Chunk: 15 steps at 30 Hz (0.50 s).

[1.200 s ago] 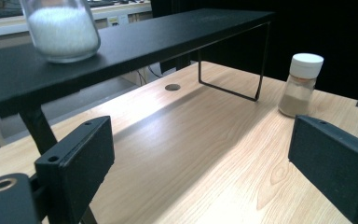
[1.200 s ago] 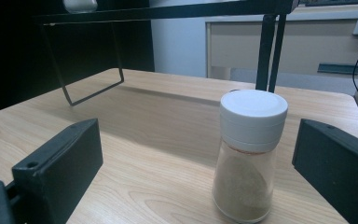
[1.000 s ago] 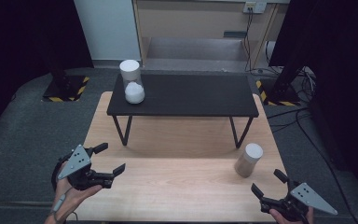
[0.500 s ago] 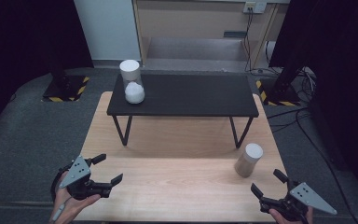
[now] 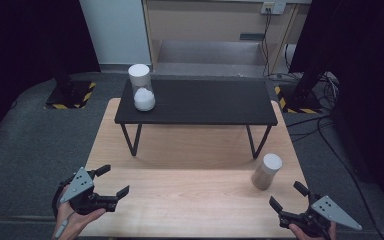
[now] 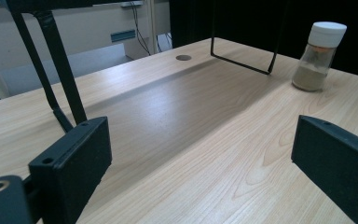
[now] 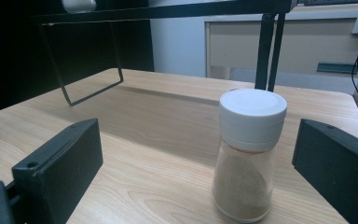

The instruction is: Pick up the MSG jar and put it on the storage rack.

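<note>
Holding both tongs wide and empty, I see the left tongs [image 5: 109, 180] just opened further; right tongs [image 5: 288, 195] face the white-capped glass jar of tan powder [image 5: 266, 171] on the light wooden surface [image 5: 190, 200], at their eleven o'clock.

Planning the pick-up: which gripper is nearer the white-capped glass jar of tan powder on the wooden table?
Right. The right gripper sits just in front of the white-capped jar of tan powder, jaws open toward it; the left gripper is across the table's width.
</note>
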Motion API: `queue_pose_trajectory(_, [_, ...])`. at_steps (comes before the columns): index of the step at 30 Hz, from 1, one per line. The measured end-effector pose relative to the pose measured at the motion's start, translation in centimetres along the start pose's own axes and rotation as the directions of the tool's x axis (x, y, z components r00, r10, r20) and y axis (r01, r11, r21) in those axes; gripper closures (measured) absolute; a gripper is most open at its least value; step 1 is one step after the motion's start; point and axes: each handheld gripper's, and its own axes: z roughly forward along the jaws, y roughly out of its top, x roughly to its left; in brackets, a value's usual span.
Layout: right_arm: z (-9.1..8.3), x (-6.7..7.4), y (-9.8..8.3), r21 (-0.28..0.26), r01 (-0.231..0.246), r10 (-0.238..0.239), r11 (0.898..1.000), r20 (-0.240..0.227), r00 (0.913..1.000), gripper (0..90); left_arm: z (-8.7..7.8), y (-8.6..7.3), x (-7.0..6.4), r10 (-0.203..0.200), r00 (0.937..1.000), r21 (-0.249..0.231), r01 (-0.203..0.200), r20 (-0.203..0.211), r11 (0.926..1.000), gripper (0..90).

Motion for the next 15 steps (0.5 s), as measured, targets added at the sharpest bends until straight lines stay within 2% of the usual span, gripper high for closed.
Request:
queue_pose_trajectory(7, [-0.03,-0.02,-0.01,0.000,0.000,0.000,1.000,0.002,1.0000,2.0,-0.08,-0.25,-0.05,-0.001,0.9999,-0.023,0.001,-0.014,0.9997,1.5])
queue_pose_trajectory(15, [-0.01,0.03,0.01,0.000,0.000,0.000,1.000,0.004,1.0000,1.9,-0.13,-0.35,-0.04,-0.002,0.9999,-0.027,0.002,-0.016,0.9996,1.3])
